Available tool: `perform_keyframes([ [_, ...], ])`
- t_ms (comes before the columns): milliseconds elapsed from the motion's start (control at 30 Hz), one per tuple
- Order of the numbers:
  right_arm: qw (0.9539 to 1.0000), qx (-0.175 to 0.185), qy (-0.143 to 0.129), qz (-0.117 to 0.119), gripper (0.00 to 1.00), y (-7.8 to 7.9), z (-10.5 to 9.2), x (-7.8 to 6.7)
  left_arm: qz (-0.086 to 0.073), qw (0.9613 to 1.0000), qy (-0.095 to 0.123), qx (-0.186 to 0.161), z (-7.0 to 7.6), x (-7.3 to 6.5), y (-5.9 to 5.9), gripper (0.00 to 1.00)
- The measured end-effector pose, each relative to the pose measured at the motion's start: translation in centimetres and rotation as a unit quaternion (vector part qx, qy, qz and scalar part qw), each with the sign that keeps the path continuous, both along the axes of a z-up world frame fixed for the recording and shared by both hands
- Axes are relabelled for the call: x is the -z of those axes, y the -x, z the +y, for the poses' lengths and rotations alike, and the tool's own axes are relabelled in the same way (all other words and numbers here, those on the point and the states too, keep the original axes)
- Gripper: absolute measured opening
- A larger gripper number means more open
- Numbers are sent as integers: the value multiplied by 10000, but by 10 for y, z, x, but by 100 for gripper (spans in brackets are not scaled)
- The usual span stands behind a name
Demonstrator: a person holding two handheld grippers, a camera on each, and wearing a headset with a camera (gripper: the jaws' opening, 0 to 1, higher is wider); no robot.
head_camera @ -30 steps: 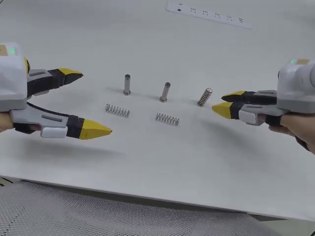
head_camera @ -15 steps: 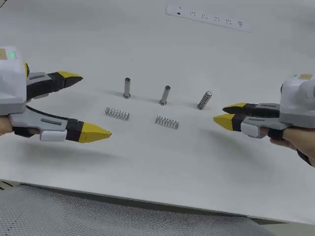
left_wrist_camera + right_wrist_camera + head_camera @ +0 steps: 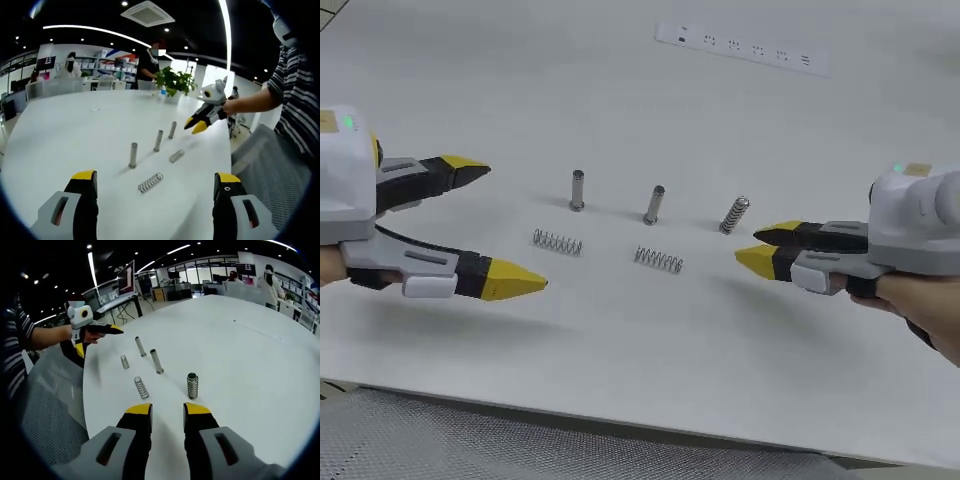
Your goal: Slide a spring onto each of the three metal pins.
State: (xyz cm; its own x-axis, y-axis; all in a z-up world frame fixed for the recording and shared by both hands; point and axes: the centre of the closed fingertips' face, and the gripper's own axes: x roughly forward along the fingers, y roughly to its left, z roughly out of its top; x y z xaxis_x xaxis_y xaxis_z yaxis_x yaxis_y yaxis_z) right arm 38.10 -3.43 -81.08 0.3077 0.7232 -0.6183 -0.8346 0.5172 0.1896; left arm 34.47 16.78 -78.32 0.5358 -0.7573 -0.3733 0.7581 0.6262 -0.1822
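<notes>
3 pins (image 3: 578, 190), 3 springs (image 3: 557, 242), 1 power strip (image 3: 745, 48)

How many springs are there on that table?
3. An upright spring at the right; a flat spring before the middle pin; another flat spring before the left pin.

White workbench (image 3: 640, 380), power strip (image 3: 745, 47), potted plant (image 3: 172, 82), ceiling light strips (image 3: 100, 31), open office

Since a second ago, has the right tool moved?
Yes. Against the pin already wearing a spring, the right tool has drifted down the head view and slightly left, closer to the nearer loose spring.
</notes>
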Motion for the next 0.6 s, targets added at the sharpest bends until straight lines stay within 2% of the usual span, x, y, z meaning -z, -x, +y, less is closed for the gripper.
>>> perform_keyframes([
  [333, 9997, -221, 53, -52, 22, 3, 13, -2, 19, 10000, -2, 23, -2, 1, 0, 93],
  [600, 9988, -479, 20, -130, 22, 2, 35, -7, 24, 10000, -1, 28, -3, 0, 1, 93],
])
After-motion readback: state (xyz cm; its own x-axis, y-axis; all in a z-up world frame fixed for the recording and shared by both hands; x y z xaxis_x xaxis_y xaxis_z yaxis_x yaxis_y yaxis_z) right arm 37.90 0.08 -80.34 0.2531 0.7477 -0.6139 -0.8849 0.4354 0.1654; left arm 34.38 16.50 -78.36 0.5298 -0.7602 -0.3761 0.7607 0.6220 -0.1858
